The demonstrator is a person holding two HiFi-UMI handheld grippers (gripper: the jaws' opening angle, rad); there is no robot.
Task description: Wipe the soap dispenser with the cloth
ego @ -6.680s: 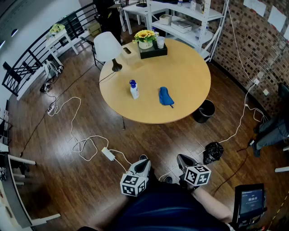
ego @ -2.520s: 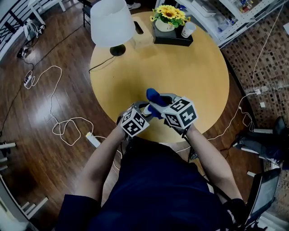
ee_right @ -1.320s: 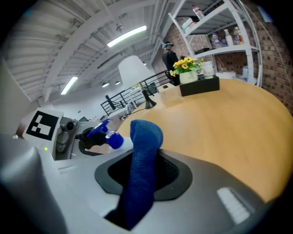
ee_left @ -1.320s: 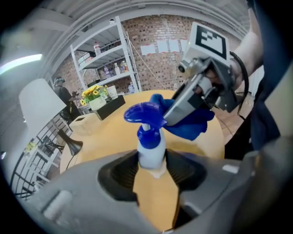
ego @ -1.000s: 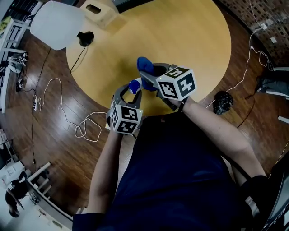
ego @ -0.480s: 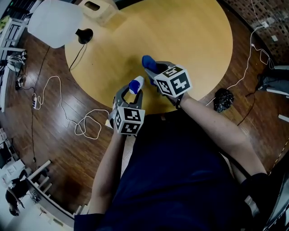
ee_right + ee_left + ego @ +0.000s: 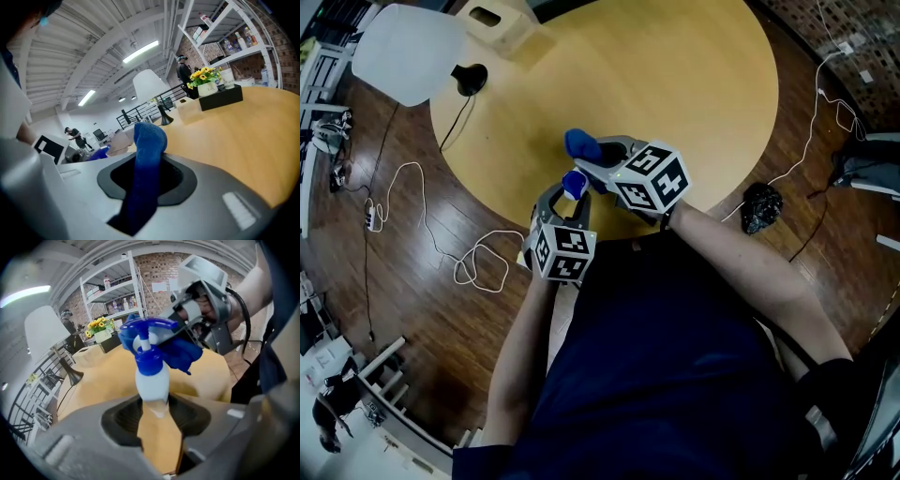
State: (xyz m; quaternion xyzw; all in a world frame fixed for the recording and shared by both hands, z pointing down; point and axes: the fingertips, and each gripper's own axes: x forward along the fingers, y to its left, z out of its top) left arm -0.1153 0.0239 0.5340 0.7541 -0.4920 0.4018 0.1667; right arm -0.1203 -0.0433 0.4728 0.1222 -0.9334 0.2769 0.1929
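Observation:
The soap dispenser (image 7: 152, 380), a white bottle with a blue pump (image 7: 574, 182), hangs over the near edge of the round wooden table (image 7: 684, 75). My left gripper (image 7: 569, 197) is shut on its body; its jaws have just been closing slightly around the bottle. The right gripper (image 7: 605, 161) is shut on a blue cloth (image 7: 580, 143), a fold of which sticks up between its jaws (image 7: 149, 140). In the left gripper view the cloth (image 7: 180, 350) drapes against the pump head, with the right gripper (image 7: 206, 310) just behind it.
A white lamp (image 7: 405, 52) and a wooden box (image 7: 492, 21) stand at the table's far left. White cables (image 7: 473, 267) lie on the wood floor to the left, and a black bag (image 7: 759, 206) lies on the right. Shelves and flowers (image 7: 101, 326) stand beyond the table.
The right gripper has carried the cloth leftward and slightly down, onto the dispenser's pump. The left gripper has kept the bottle in about the same place.

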